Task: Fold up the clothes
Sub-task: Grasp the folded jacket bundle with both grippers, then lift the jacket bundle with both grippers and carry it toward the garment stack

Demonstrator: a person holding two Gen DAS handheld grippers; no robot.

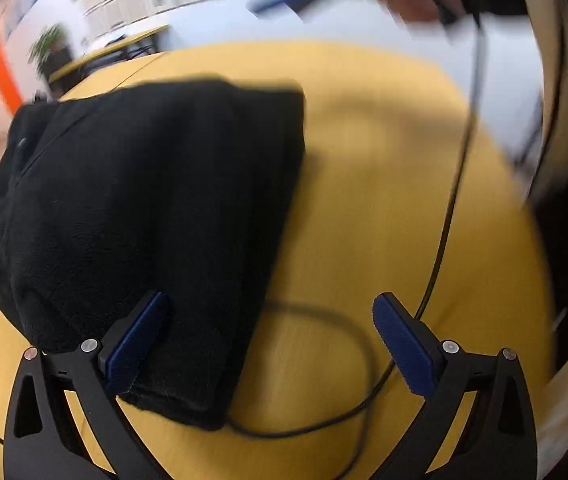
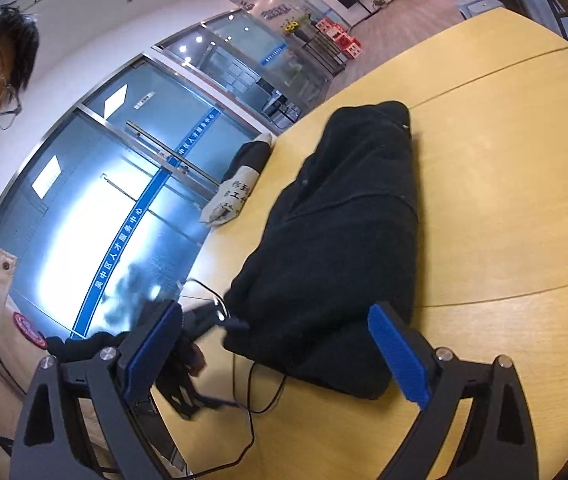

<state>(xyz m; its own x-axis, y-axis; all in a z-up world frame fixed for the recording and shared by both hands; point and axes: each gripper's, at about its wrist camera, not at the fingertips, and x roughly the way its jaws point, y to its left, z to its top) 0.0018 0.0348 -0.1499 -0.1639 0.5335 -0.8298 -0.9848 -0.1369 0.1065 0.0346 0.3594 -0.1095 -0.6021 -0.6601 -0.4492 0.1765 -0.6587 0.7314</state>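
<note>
In the left wrist view, the left gripper [image 1: 271,324] has its jaws wide apart and holds nothing; its left blue pad overlaps the near edge of a folded black fleece garment [image 1: 143,208] lying on the yellow wooden tabletop [image 1: 384,208]. A thin black cable [image 1: 348,360] loops just beside the garment. In the right wrist view, the right gripper [image 2: 275,344] also has its jaws apart and empty, above the same garment [image 2: 344,240]. A cream printed bag [image 2: 235,196] lies at the tabletop [image 2: 504,200] edge.
</note>
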